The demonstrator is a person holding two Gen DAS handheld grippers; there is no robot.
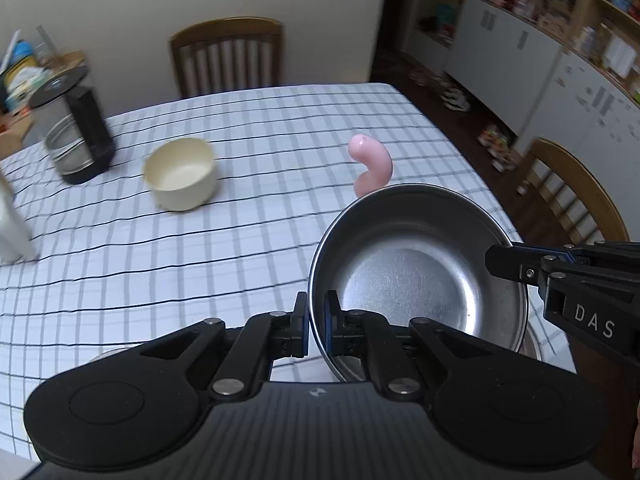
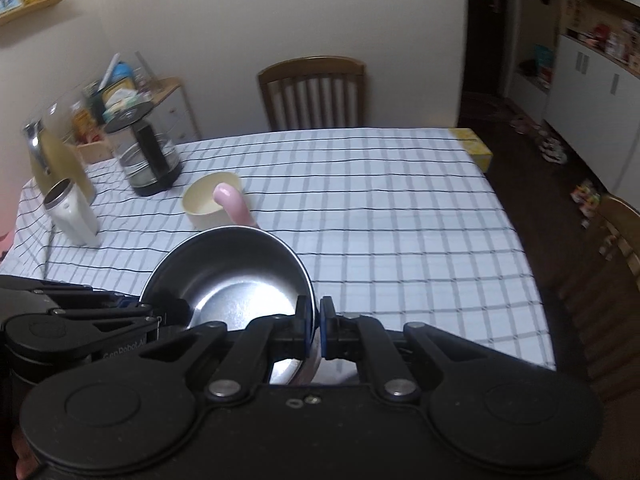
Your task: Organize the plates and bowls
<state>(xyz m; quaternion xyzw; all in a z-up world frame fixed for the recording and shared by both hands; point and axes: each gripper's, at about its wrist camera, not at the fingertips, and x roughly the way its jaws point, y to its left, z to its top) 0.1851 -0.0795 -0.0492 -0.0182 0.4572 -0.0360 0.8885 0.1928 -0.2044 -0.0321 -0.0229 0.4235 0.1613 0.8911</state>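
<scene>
A shiny steel bowl (image 1: 416, 272) is held above the checked tablecloth by both grippers. My left gripper (image 1: 316, 324) is shut on its near left rim. My right gripper (image 2: 317, 328) is shut on its right rim (image 2: 308, 292); its fingers (image 1: 508, 264) show at the bowl's right edge in the left wrist view. A cream bowl (image 1: 182, 174) stands upright on the table further back, left of the steel bowl; it also shows in the right wrist view (image 2: 204, 200). A pink curved object (image 1: 372, 164) sticks up behind the steel bowl.
A glass kettle on a black base (image 1: 80, 140) and a white cup (image 2: 72, 216) stand at the table's left. A glass jug (image 2: 56, 152) is behind the cup. Wooden chairs (image 1: 228, 56) stand at the far side and the right (image 1: 576, 196). A yellow box (image 2: 476, 148) sits at the far right corner.
</scene>
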